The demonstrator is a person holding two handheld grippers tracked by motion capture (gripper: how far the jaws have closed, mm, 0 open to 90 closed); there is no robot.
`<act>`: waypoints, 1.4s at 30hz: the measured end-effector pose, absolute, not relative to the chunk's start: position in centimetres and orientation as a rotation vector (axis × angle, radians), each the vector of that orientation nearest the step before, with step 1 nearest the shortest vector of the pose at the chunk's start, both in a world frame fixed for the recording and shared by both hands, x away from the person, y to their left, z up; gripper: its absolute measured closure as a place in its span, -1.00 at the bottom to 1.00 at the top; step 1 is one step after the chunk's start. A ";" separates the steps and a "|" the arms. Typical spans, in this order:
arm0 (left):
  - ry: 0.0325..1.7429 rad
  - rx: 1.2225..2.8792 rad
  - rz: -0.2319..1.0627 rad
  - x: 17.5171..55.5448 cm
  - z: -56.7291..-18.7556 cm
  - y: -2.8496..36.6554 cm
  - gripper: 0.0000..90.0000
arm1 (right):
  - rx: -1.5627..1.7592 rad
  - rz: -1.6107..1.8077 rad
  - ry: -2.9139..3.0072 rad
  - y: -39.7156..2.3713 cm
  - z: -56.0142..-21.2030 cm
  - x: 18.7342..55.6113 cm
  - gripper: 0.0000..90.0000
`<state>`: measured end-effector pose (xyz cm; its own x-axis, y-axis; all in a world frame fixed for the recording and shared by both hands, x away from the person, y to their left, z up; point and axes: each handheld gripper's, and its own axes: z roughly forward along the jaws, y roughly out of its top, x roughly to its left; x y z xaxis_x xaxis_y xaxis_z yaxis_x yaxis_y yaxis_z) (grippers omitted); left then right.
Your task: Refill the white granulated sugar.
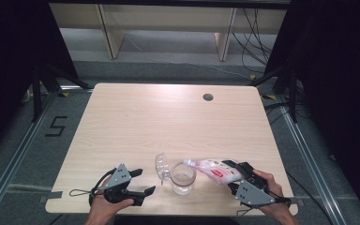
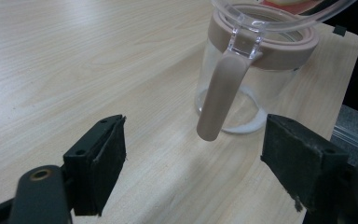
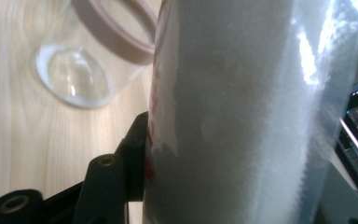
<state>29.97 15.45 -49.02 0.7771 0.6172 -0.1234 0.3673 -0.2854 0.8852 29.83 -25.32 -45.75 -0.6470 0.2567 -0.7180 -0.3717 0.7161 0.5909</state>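
So the right gripper (image 1: pixel 232 174) has its jaws clamped around a plastic bottle (image 1: pixel 213 169) with a red and white label, holding it tipped over nearly level, with the neck pointing at the open top of a glass jar (image 1: pixel 183 178). In the right gripper view the bottle (image 3: pixel 233 112) looks full of something white and grainy, and the one jaw you can see is pressed right against its side, so it's about half open with the bottle firmly in the grip. The jar stands upright on the table (image 1: pixel 168 117), near the front edge and between the two grippers. It has a beige collar around the rim and its clear lid (image 1: pixel 161 166) is flipped open, standing up on the left side. The left gripper (image 1: pixel 140 182) sits low just left of the jar with its jaws spread wide and nothing in them. In the left gripper view the jar (image 2: pixel 247 84) is just ahead of the jaws, with a beige clasp (image 2: pixel 221 93) hanging down its side, apart from both pads.
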 end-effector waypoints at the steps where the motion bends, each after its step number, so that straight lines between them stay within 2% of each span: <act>1: 0.752 1.908 0.291 30.0 -49.0 15.4 -0.53 | -0.100 0.920 2.066 -25.3 -45.8 29.8 0.11; 14: 0.749 1.921 0.303 30.0 -49.1 15.5 -0.53 | -0.305 0.666 2.027 -24.4 -45.5 29.4 0.12; 20: 0.757 1.921 0.306 30.0 -49.1 15.5 -0.53 | -0.297 0.645 2.035 -24.1 -45.8 29.1 0.12; 21: 0.755 1.923 0.307 30.0 -49.1 15.5 -0.53 | -0.402 0.606 2.010 -23.8 -45.4 29.4 0.12; 24: 0.747 1.923 0.304 30.0 -49.1 15.5 -0.53 | -0.335 0.590 2.029 -23.8 -45.7 29.0 0.12; 25: 0.752 1.925 0.307 30.0 -49.1 15.5 -0.53 | -0.424 0.562 2.003 -23.6 -45.4 29.4 0.12; 27: 0.753 1.924 0.306 30.0 -49.0 15.5 -0.53 | -0.363 0.538 2.018 -23.6 -45.4 28.9 0.12; 42: 0.782 1.904 0.291 30.1 -49.1 15.5 -0.53 | -0.501 0.382 1.939 -23.0 -44.6 28.8 0.13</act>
